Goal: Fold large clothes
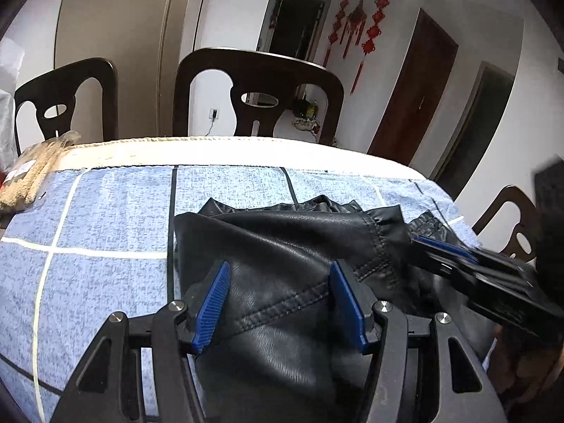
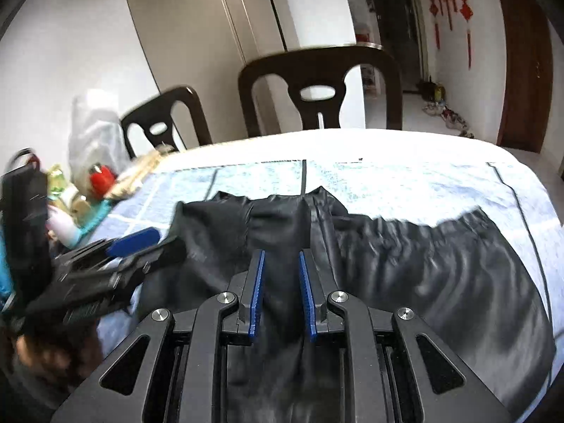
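Both tongs [image 1: 278, 303] [image 2: 281, 294] straddle black leather garment [image 1: 289, 246].

White walls [image 1: 239, 7] enclose the room. A tall beige cabinet [image 1: 116, 35] stands against the far wall. Two dark wooden chairs [image 1: 257, 84] with cut-out backs stand at the far side of the table, a third chair [image 1: 511, 218] at its right end. The table carries a blue checked cloth [image 1: 105, 211] with a cream border. Red knot ornaments [image 1: 359, 28] hang on the wall beside a dark brown door [image 1: 416, 91]. A dark doorway [image 2: 394, 24] opens onto a corridor with a pale floor [image 2: 416, 112]. A charger [image 1: 213, 114] is plugged into a wall socket. Lighting is bright and even.
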Available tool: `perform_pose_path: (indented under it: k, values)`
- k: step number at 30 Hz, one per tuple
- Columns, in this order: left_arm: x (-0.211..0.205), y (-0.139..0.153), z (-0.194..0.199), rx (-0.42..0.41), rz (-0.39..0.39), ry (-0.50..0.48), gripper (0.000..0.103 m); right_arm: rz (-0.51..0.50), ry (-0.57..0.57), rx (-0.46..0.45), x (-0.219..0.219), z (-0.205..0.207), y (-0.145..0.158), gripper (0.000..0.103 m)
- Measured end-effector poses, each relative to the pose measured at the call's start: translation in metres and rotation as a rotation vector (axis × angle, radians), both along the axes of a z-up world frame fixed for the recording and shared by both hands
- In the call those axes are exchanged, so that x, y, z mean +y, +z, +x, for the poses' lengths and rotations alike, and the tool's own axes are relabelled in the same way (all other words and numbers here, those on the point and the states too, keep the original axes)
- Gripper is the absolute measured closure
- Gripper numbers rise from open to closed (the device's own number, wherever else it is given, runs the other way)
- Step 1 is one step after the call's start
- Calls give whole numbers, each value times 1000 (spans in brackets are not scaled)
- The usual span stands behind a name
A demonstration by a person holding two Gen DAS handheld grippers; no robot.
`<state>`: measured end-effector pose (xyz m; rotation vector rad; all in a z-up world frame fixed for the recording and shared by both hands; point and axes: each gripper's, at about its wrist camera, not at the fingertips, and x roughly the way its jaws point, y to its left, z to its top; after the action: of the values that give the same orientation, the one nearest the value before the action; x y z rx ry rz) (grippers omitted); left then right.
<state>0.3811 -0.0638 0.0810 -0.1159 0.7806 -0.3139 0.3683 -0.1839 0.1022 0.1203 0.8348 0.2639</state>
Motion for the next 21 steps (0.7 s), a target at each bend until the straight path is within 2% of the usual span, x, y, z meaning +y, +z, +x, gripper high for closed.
perform_pose_path:
  k: [2, 4, 5, 6, 10, 14, 21]
  values:
    - [-8, -11, 6, 20, 40, -21, 42, -41, -3, 46, 3, 22, -17, 83]
    - [-16, -29, 9, 49, 83, -44, 41, -61, -37, 127, -4, 36, -48, 83]
    - [-17, -34, 7, 40, 85, -48, 41, -24, -41, 160, -13, 38, -63, 83]
    - [-17, -36, 5, 29, 82, -49, 41, 49, -47, 130, -24, 34, -70, 83]
    - [-11, -43, 2, 13, 57, -54, 39, 98, -53, 125, -32, 29, -72, 83]
    - [-18, -44, -4, -15, 121, -36, 39, 17, -56, 109, -21, 26, -70, 83]
    - [-23, -45, -1, -21, 162, -28, 39, -21, -58, 107, -16, 32, -70, 83]
